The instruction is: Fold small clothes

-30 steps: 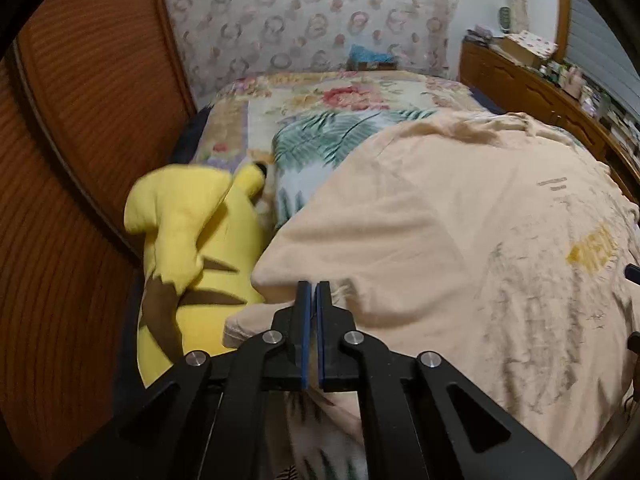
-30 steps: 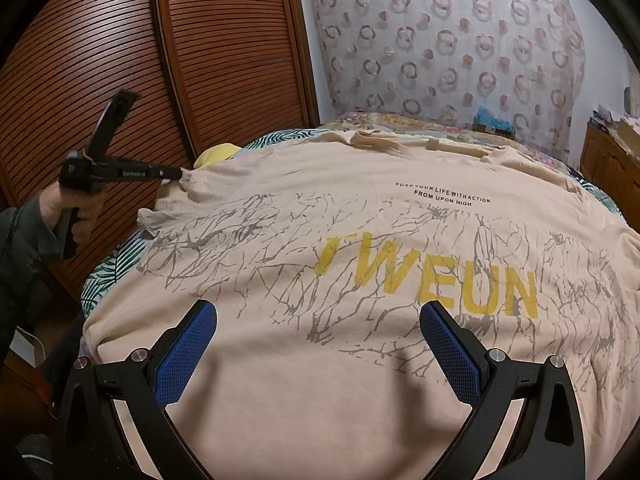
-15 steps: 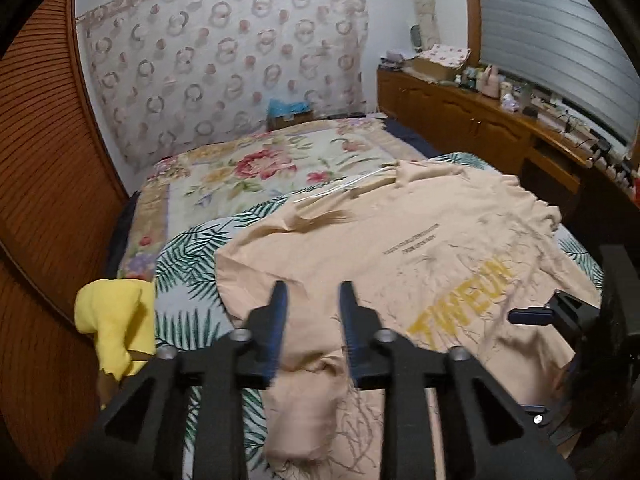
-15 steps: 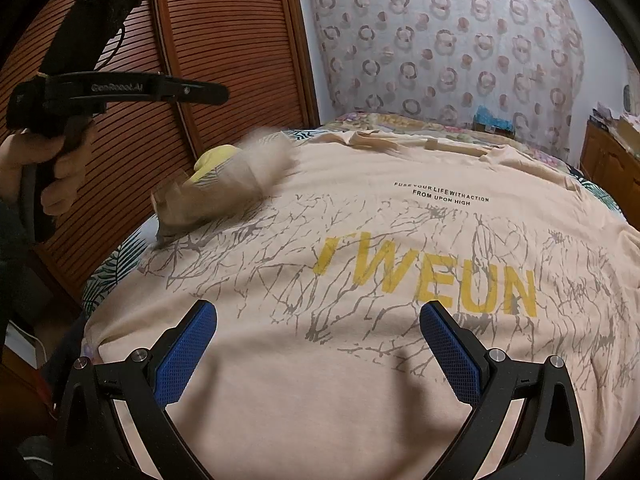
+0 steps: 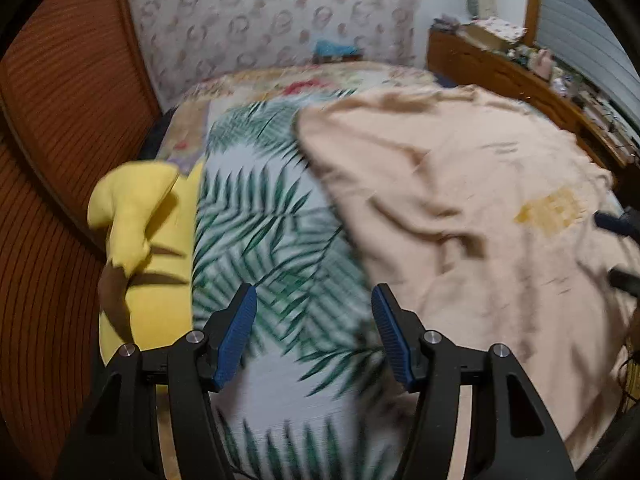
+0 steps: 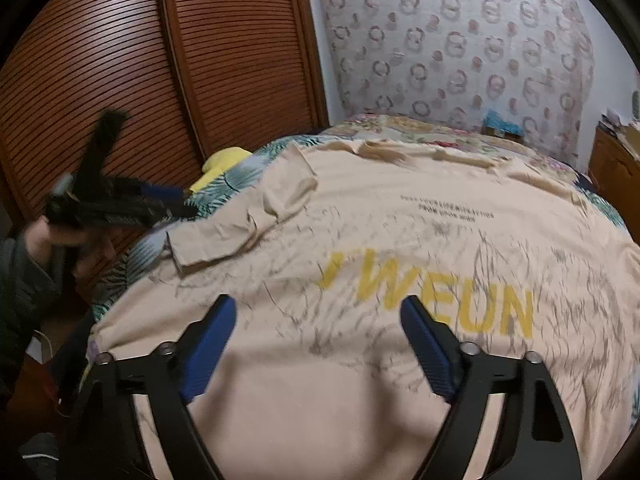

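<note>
A beige T-shirt [image 6: 400, 240] with yellow letters lies spread on the bed. Its left sleeve [image 6: 248, 216] is folded inward onto the body. The shirt also shows in the left wrist view [image 5: 460, 200]. My left gripper [image 5: 314, 304] is open and empty, above the leaf-print bedsheet [image 5: 272, 240] just left of the shirt's edge. It shows from the side in the right wrist view [image 6: 120, 208], blurred. My right gripper [image 6: 316, 312] is open and empty, low over the shirt's lower front.
A yellow plush toy [image 5: 140, 240] lies at the bed's left edge beside the slatted wooden wardrobe doors [image 6: 160, 60]. A wooden dresser [image 5: 520, 80] with small items stands along the right. A patterned curtain [image 6: 460, 40] hangs behind the bed.
My left gripper, shut on the sleeve a second ago, carried it inward, opened and let it go, then pulled back left. The sleeve now lies folded on the shirt. My right gripper moved slightly forward.
</note>
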Demonstrator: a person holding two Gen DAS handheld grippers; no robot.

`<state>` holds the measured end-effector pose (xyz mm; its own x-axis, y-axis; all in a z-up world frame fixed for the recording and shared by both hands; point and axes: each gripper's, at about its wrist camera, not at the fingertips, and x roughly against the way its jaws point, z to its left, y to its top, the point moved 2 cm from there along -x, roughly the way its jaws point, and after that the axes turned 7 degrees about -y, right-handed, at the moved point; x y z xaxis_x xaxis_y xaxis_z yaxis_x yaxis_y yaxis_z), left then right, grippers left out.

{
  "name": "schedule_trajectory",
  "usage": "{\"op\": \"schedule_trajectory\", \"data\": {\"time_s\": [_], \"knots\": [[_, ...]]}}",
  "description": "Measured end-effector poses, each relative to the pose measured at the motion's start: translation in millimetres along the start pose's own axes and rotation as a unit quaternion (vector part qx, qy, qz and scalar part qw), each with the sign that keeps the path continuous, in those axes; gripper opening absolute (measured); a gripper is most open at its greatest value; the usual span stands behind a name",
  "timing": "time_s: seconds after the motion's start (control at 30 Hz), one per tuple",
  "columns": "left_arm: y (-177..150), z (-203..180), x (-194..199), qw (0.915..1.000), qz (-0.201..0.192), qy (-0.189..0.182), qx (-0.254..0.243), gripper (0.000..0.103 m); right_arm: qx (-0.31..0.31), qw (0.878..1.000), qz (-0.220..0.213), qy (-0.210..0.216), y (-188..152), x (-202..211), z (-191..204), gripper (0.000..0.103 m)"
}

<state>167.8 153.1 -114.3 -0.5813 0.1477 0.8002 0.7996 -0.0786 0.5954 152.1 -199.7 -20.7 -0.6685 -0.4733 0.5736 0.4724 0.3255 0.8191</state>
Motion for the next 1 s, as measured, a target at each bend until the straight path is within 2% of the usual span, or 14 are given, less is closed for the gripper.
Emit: {"op": "schedule_trajectory", "data": {"time_s": [0.1, 0.2, 0.23, 0.27, 0.33, 0.37, 0.4, 0.63, 0.8, 0.87, 0.93, 1.0], "knots": [[-7.1, 5.1, -9.6, 0.9999, 0.004, -0.004, 0.011, 0.061, 0.015, 1.000, -0.006, 0.004, 10.9, -0.9, 3.6, 0.078], [-10.6, 11.5, -11.3, 0.9997, -0.004, -0.010, 0.024, 0.069, 0.027, 1.000, -0.008, 0.008, 22.6, -6.2, 7.6, 0.076], [-12.0, 12.3, -12.3, 0.9995, -0.010, -0.010, 0.027, 0.076, 0.029, 1.000, -0.006, 0.011, 26.4, -9.6, 8.9, 0.074], [-13.5, 11.4, -13.2, 0.9996, -0.016, -0.007, 0.024, 0.082, 0.031, 0.999, -0.004, 0.015, 29.4, -13.4, 10.2, 0.071], [-15.9, 12.8, -13.5, 0.9993, -0.026, -0.011, 0.024, 0.084, 0.035, 0.999, 0.003, 0.022, 35.9, -22.5, 14.1, 0.061], [-16.8, 12.5, -13.7, 0.9993, -0.025, -0.014, 0.022, 0.085, 0.039, 0.999, 0.008, 0.027, 38.9, -27.6, 16.5, 0.053], [-16.2, 12.5, -14.0, 0.9994, -0.025, -0.013, 0.021, 0.085, 0.045, 0.998, 0.013, 0.028, 42.1, -34.0, 20.1, 0.052], [-15.8, 13.4, -13.1, 0.9994, -0.026, -0.013, 0.021, 0.085, 0.069, 0.995, 0.050, 0.061, 59.9, -82.5, 43.7, 0.050], [-15.7, 13.5, -13.1, 0.9993, -0.026, -0.013, 0.021, 0.085, 0.079, 0.991, 0.088, 0.062, 66.6, -129.7, 59.2, 0.048], [-15.6, 13.3, -13.3, 0.9993, -0.026, -0.014, 0.022, 0.085, 0.090, 0.990, 0.098, 0.045, 67.3, -143.2, 64.4, 0.047], [-16.0, 13.3, -13.3, 0.9993, -0.026, -0.013, 0.021, 0.085, 0.095, 0.990, 0.100, 0.027, 69.0, -152.8, 63.9, 0.034], [-15.6, 14.0, -13.3, 0.9993, -0.026, -0.013, 0.022, 0.086, 0.087, 0.991, 0.096, 0.016, 71.9, -155.2, 61.1, 0.009]]}}
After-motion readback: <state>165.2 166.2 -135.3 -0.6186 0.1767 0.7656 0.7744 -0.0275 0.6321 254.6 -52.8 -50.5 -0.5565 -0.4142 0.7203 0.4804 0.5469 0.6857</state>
